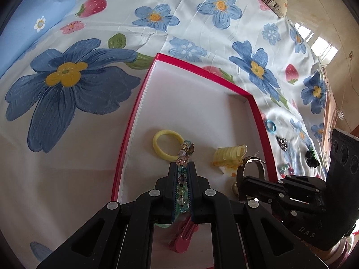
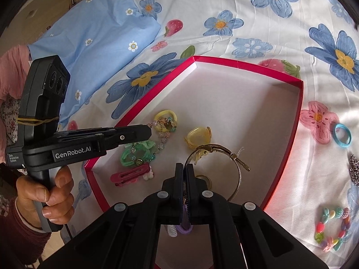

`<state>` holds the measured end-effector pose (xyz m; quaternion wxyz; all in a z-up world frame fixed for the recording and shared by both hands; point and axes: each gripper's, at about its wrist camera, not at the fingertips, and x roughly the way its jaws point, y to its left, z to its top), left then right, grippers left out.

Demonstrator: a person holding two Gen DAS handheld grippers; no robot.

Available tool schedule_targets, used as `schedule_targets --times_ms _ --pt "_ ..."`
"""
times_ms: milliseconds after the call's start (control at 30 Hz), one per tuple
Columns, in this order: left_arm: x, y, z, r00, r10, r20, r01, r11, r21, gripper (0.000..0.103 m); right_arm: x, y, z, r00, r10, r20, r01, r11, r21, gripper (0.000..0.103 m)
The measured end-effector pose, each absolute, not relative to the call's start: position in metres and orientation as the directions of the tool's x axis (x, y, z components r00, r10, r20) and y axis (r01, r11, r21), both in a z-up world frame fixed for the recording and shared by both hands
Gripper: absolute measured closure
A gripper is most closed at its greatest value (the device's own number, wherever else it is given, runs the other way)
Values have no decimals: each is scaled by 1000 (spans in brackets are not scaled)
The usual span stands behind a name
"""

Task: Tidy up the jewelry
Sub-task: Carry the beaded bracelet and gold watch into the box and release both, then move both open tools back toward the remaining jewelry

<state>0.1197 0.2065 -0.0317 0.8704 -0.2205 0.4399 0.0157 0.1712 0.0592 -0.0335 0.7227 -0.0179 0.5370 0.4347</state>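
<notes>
Left gripper point(image 1: 181, 174): we see its jaws clamped on the beaded bracelet point(image 1: 184, 154), over the red box point(image 1: 224, 79).
Right gripper point(image 2: 184, 174): jaws closed on the metal bangle point(image 2: 226, 154), at our 6 o'clock inside the box.
Yellow hair tie point(image 1: 168, 144): 12 o'clock of the left jaws.

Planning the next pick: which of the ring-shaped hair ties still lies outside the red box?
The blue hair tie, on the sheet right of the red box; the yellow hair tie is inside.

At the left of the right wrist view, the left tool point(image 2: 149, 132) is matte black, lettered "GenRobot.AI" in white, with a yellow rubber band point(image 2: 37, 120) round its body; the hand point(image 2: 46, 194) below wears a maroon sleeve point(image 2: 21, 231).
</notes>
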Motion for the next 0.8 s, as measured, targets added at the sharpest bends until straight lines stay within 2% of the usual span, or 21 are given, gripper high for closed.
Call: schedule_targets --times_ms 233,400,567,633,700,800 --pt "118 207 -32 606 -161 -779 -237 899 -369 94 171 61 -36 35 615 -788 -642 618 454 100" --pt "115 205 -28 609 -147 -780 -242 902 -358 83 172 61 -39 29 617 -786 -629 623 465 96" --pt "112 202 -23 614 -136 -777 -237 908 -346 81 172 58 -39 31 624 -781 -617 627 476 96" --pt "110 202 -20 616 -136 -776 -236 908 -347 75 172 57 -38 36 624 -780 -613 630 476 94" --pt "109 201 -17 621 -131 -773 -235 910 -343 70 173 54 -35 43 629 -776 -607 633 480 87" --pt "106 198 -13 624 -126 -771 -231 913 -336 68 173 50 -30 54 637 -769 -604 634 483 77"
